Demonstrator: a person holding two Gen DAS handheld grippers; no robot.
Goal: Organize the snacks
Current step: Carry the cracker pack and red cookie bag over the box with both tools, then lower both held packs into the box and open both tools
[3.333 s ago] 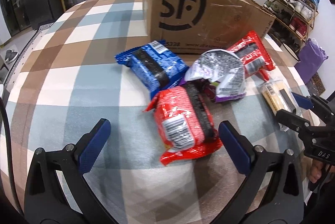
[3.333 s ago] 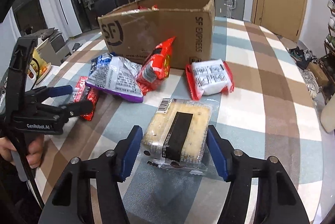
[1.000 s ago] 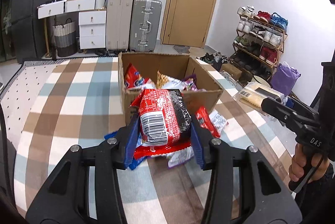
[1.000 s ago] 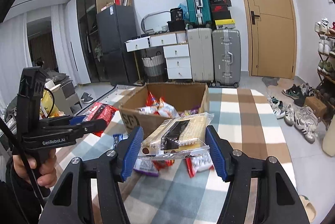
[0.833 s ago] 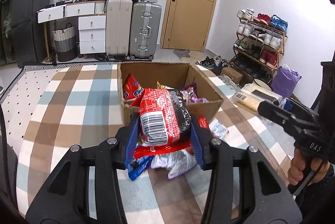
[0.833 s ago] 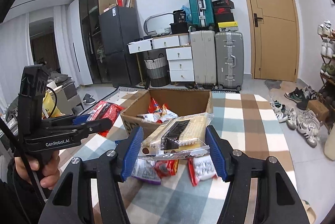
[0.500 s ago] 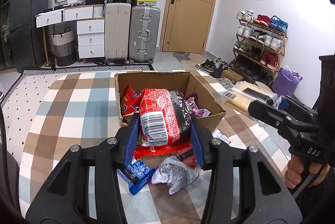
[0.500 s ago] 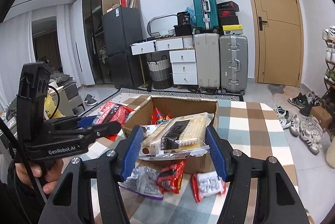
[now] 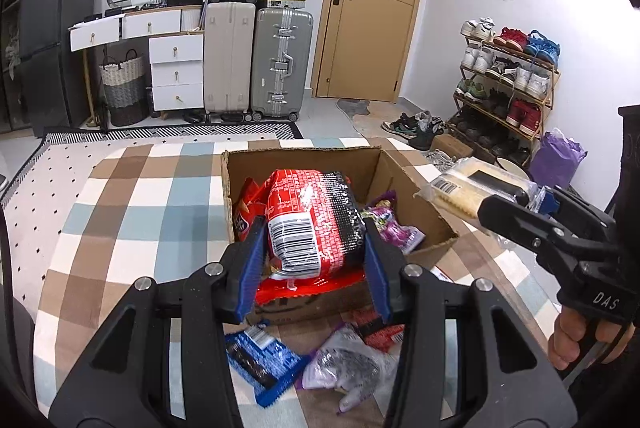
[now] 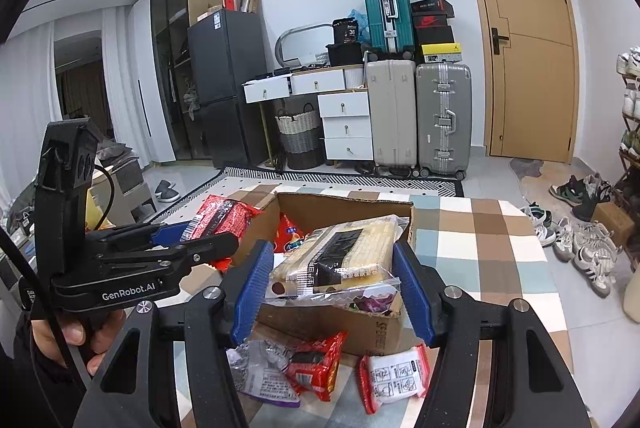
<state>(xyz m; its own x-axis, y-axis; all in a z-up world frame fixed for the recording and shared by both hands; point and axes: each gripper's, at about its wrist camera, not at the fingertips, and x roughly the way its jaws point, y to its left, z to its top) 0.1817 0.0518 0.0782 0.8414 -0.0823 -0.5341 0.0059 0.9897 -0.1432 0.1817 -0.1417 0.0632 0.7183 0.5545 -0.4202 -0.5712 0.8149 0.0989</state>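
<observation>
My left gripper [image 9: 314,260] is shut on a red and black snack pack [image 9: 314,224] and holds it over the near edge of the open cardboard box [image 9: 412,184]. My right gripper [image 10: 332,288] is shut on a clear pack of yellow crackers [image 10: 344,248], held above the box's [image 10: 340,204] near side. Each gripper shows in the other's view, the right one [image 9: 516,204] and the left one [image 10: 188,236]. The box holds several snack bags [image 9: 392,224].
On the checked table [image 9: 132,212] in front of the box lie a blue pack [image 9: 260,360], a silver and purple bag [image 9: 348,364], a red pack [image 10: 316,360] and a red and white pack [image 10: 394,372]. A shoe rack [image 9: 508,76] stands right; suitcases [image 9: 256,64] stand behind.
Both grippers have risen and moved forward with their packs, from in front of the box to above its near edge. Earlier, both closed on packs lying on the table.
</observation>
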